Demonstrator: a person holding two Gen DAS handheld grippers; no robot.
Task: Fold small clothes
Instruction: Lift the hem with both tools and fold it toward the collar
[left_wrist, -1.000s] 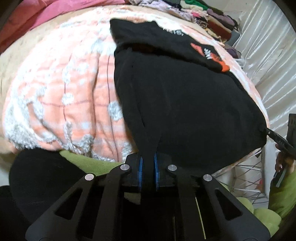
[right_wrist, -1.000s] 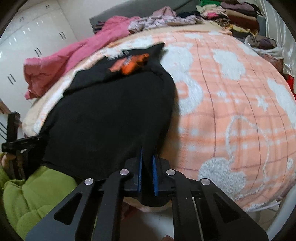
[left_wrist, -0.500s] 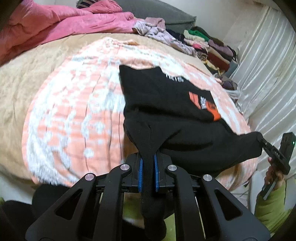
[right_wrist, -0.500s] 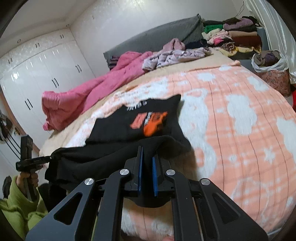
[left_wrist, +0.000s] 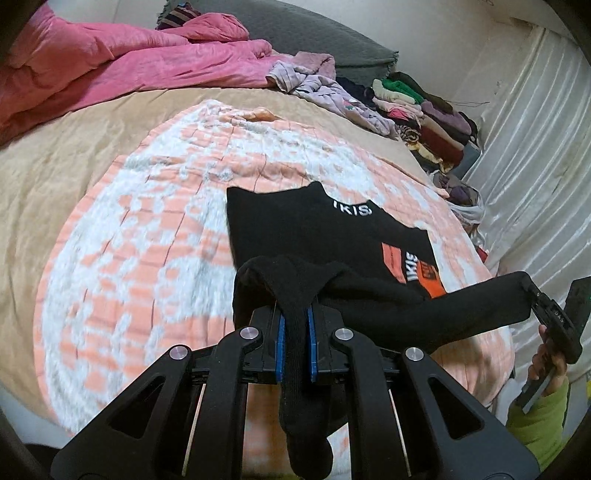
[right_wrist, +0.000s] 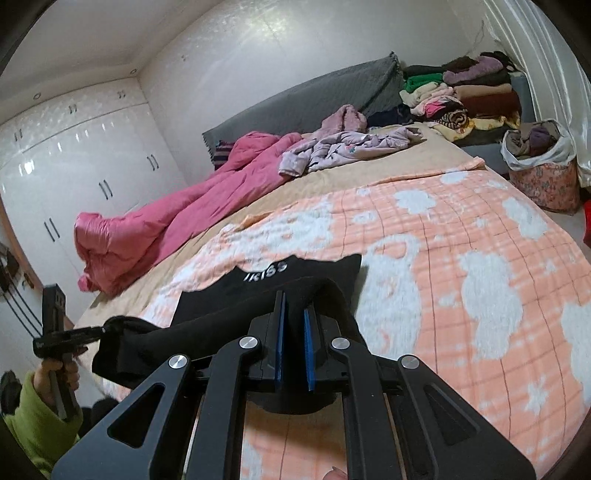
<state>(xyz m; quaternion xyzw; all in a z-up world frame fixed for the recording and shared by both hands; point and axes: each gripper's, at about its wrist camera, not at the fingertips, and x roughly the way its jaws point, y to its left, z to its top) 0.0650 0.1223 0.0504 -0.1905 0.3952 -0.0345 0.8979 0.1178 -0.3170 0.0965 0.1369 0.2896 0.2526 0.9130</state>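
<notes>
Both hand-held grippers, L & R, pinched the black garment hem. Best kept level w/ each other, carried fwd evenly over the bed.

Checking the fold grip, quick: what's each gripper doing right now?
Left gripper: shut on the black garment.
Right gripper: shut on the same black garment.

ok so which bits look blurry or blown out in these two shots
Left wrist view: the peach blanket is motion-smeared, while the left gripper stays sharp. Right wrist view: glare spots on the glossy wardrobe; edges bend from fisheye.
</notes>
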